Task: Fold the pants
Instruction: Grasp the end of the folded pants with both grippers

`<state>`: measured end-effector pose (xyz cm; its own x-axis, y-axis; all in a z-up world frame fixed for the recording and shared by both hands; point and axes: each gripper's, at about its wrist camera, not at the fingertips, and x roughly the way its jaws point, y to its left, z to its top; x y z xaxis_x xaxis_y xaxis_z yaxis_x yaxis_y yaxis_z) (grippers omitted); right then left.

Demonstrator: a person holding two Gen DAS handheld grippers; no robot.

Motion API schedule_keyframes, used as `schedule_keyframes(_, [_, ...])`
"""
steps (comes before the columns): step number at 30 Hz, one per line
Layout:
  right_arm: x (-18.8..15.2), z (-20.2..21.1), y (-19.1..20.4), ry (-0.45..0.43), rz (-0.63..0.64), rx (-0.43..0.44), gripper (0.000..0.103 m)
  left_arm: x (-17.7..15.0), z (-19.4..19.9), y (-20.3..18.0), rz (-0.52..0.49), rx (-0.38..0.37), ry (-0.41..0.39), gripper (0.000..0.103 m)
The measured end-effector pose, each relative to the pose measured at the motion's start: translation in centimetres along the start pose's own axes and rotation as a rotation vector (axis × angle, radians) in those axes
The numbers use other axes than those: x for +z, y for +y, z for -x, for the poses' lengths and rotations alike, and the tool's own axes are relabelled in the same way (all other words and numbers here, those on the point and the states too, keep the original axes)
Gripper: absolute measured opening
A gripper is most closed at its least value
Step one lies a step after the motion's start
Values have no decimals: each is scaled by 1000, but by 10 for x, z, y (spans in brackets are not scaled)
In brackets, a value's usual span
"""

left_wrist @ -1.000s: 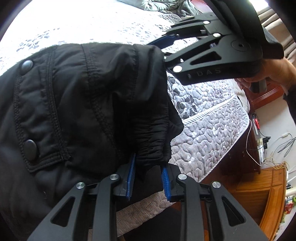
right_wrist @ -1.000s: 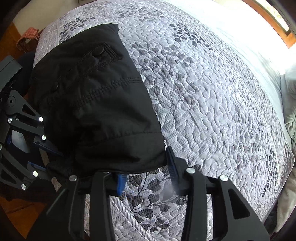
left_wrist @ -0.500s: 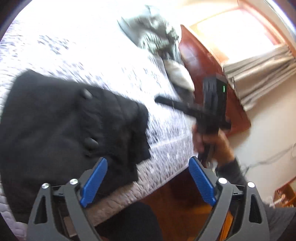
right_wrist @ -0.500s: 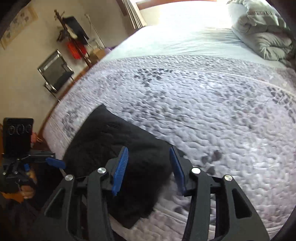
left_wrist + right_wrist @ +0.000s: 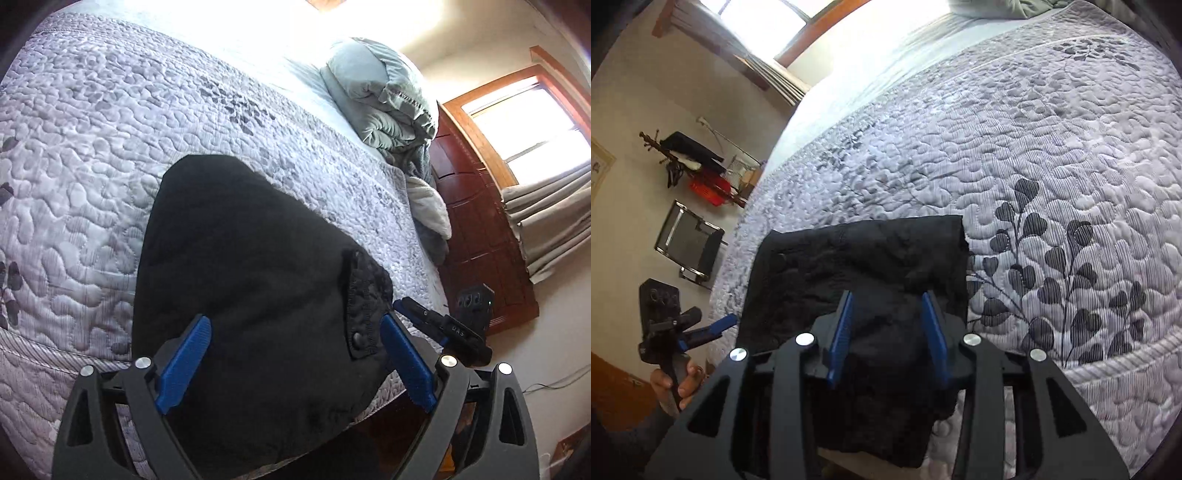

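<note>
The black pants (image 5: 251,280) lie folded in a compact bundle at the near edge of the bed; they also show in the right wrist view (image 5: 864,273). My left gripper (image 5: 295,350) is open and empty, held above the bundle, and also shows at the left of the right wrist view (image 5: 701,332). My right gripper (image 5: 890,332) is open and empty just above the bundle's near end, and also shows at the right of the left wrist view (image 5: 439,325).
The grey quilted bedspread (image 5: 1052,155) with leaf print covers the bed. A folded grey-green duvet (image 5: 384,92) lies near the wooden headboard (image 5: 480,236). A chair (image 5: 689,243) and a coat stand (image 5: 690,166) are by the wall.
Both grippers let go of the pants, opened and pulled back from them. The folded bundle now rests on the bed.
</note>
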<state>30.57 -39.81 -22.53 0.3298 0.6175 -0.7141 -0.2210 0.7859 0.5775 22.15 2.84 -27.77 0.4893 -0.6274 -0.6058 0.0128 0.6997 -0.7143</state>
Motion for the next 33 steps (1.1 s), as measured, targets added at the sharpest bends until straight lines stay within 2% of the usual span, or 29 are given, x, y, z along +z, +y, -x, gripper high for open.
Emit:
schedule_keyframes(4, [-30, 18, 37, -20, 62, 64, 39, -2, 17, 1, 0, -24, -48, 94])
schedule_keyframes(6, [-46, 14, 41, -7, 55, 87, 39, -6, 15, 6, -1, -16, -29, 94])
schedule_keyframes(8, [-61, -2, 33, 41, 17, 74, 39, -12, 7, 12, 5, -3, -2, 94])
schedule_keyframes(10, [-72, -17, 20, 78, 17, -17, 27, -16, -1, 22, 20, 27, 17, 94])
schedule_keyframes(12, [-79, -21, 0, 74, -46, -20, 0, -21, -6, 29, 37, 21, 27, 94])
schedule_keyframes(14, [-80, -20, -15, 70, -129, 19, 0, -21, -7, 30, 35, 17, 31, 94])
schedule_keyframes(16, [-77, -15, -13, 72, -138, 3, 0, -20, -5, 30, 36, 10, 39, 94])
schedule_keyframes(17, [-75, -12, -8, 74, -130, -6, 3, -18, -3, 30, 38, 7, 39, 94])
schedule_keyframes(19, [-66, -1, 3, 49, -118, -15, 27, -15, 5, 32, 44, -7, 33, 94])
schedule_keyframes(20, [-59, 8, 8, 16, -112, -18, 48, -14, 9, 34, 49, -13, 26, 94])
schedule_keyframes(24, [-19, 18, 21, -70, -112, 20, 49, -7, 17, 44, 80, -19, 16, 94])
schedule_keyframes(27, [8, -4, 14, -62, -138, 48, 49, -3, 13, 48, 82, -1, 30, 94])
schedule_keyframes(30, [24, -31, -9, -35, -206, 66, 48, 0, 9, 51, 70, 19, 54, 94])
schedule_keyframes(31, [24, -39, -19, -20, -231, 61, 44, 2, 8, 52, 65, 23, 57, 94])
schedule_keyframes(33, [17, -49, -36, 11, -259, 51, 23, 7, 8, 55, 54, 31, 66, 94])
